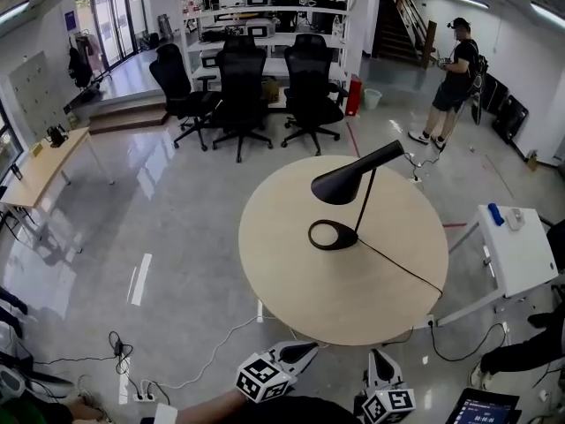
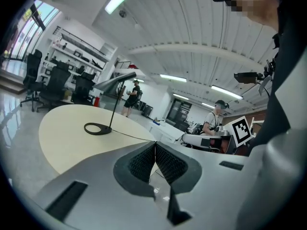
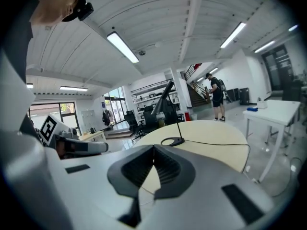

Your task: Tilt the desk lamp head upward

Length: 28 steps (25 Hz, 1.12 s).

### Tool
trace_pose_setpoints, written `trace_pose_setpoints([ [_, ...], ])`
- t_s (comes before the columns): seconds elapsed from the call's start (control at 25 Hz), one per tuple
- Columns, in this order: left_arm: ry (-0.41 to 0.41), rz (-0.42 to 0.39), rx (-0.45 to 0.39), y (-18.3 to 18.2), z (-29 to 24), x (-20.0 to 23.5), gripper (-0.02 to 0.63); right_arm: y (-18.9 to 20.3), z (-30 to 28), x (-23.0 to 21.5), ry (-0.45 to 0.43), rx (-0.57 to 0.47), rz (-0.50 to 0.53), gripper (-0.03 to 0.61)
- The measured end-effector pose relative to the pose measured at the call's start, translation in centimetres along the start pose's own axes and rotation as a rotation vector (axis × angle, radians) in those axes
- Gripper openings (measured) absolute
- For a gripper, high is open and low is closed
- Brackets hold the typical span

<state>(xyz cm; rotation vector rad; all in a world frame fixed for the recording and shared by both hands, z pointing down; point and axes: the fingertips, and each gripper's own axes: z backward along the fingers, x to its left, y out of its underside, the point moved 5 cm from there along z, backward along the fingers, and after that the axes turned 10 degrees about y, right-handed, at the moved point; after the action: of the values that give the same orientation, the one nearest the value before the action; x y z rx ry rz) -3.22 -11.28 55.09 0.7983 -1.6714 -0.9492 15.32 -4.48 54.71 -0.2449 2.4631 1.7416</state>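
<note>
Left gripper [image 1: 307,350], right gripper [image 1: 380,360] closed empty, desk lamp head [image 1: 349,182] slanting, mouth lower left

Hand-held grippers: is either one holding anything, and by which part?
Nothing is held. The left hand-held gripper and the right hand-held gripper both have their jaws shut on nothing. The lamp stands untouched on the table.

counted from the head view: 1 desk lamp [image 1: 346,184], 1 round table [image 1: 291,272], 2 grippers (the left gripper [image 1: 305,350] and the right gripper [image 1: 378,358]). furniture further off: 3 black office chairs [image 1: 240,78], 1 wooden desk [image 1: 40,170], 1 white table [image 1: 521,259], 1 white shelving unit [image 1: 265,35], 1 staircase [image 1: 402,16]. also 1 standing person [image 1: 455,73] and 1 tablet [image 1: 481,411]; shelf items too small to count.
</note>
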Motion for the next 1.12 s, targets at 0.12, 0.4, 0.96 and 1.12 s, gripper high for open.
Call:
trace_pose_setpoints([
  [0.12, 0.009, 0.019, -0.007, -0.8, -0.1, 2.6, 0.005, -0.9, -1.6, 1.0, 0.012, -0.012, 0.005, 0.005],
  [0.4, 0.006, 0.057, -0.040, -3.6, -1.9, 6.3, 0.005, -3.7, -5.8, 0.5, 0.021, -0.019, 0.096, 0.005],
  [0.96, -0.258, 0.010, -0.196, -12.9, -7.9, 13.6, 0.005, -15.3, -19.4, -4.6, -0.158, -0.182, 0.147, 0.005],
  [1.12, -0.323, -0.059, -0.259, -16.8, -8.9, 15.1, 0.005, -19.8, -22.3, -5.5, -0.214, -0.257, 0.179, 0.005],
])
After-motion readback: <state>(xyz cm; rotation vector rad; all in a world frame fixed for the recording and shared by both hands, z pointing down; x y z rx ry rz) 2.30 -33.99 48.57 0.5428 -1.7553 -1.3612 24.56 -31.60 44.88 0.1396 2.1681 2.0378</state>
